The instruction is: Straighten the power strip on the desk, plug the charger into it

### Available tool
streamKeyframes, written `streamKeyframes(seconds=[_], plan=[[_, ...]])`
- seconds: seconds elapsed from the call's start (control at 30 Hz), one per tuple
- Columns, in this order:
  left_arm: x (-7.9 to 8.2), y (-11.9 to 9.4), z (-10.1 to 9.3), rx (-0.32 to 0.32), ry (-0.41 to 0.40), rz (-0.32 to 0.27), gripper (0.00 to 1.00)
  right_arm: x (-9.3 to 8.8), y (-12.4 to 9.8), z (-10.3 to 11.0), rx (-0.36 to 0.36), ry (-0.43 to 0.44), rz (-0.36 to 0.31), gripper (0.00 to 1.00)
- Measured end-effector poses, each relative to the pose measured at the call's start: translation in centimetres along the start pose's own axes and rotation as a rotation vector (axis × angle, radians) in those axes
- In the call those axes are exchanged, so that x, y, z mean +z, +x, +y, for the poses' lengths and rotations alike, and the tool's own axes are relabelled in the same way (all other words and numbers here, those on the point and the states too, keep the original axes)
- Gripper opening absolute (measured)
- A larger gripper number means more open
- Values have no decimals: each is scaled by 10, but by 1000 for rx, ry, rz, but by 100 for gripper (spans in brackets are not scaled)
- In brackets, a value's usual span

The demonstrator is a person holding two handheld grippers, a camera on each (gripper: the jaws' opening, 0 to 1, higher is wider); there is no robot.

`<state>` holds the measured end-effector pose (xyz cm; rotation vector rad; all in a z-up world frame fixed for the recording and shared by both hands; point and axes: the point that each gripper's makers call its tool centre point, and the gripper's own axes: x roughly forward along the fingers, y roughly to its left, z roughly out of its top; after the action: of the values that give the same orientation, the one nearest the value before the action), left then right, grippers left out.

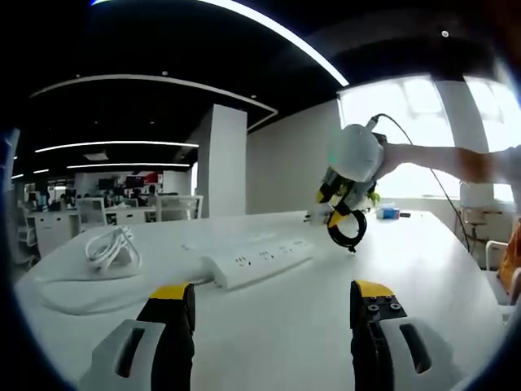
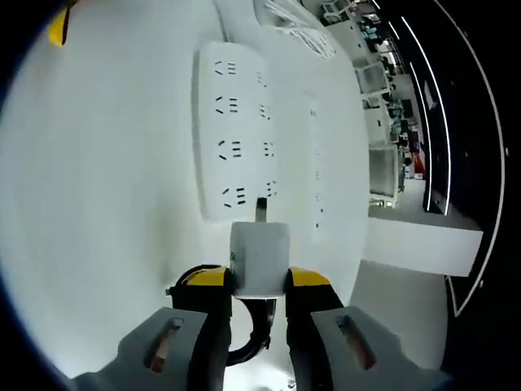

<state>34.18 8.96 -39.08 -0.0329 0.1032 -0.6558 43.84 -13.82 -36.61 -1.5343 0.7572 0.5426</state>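
Observation:
A white power strip (image 1: 259, 261) lies flat on the white desk (image 1: 407, 269), its sockets facing up. In the right gripper view the same power strip (image 2: 234, 130) lies just ahead of my right gripper (image 2: 259, 278), which is shut on a white charger (image 2: 259, 259); the charger's prongs point at the strip's near end. A black coiled cable (image 2: 248, 342) hangs under the charger. In the left gripper view my right gripper (image 1: 346, 189) hovers above the strip's right end with the black cable loop (image 1: 348, 230) dangling. My left gripper (image 1: 273, 303) stands open, nothing between its jaws.
A coiled white cord (image 1: 114, 246) rests on the desk at the left, the strip's flat lead running toward it. Office desks and chairs (image 1: 106, 213) stand in the background. A person's arm (image 1: 456, 163) reaches in from the right. Bright windows (image 1: 423, 122) are behind.

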Motion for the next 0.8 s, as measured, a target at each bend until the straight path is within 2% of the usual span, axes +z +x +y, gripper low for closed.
streamKeyframes(seconds=[0.5, 0.7, 0.8], plan=[[-4, 2, 3, 8, 3, 16, 80, 0, 7, -8, 29, -50, 57, 23], [-2, 1, 3, 8, -3, 7, 80, 0, 12, -11, 16, -139, 151, 23], [-3, 1, 3, 9, 8, 14, 80, 4, 17, -10, 29, -155, 172, 23]])
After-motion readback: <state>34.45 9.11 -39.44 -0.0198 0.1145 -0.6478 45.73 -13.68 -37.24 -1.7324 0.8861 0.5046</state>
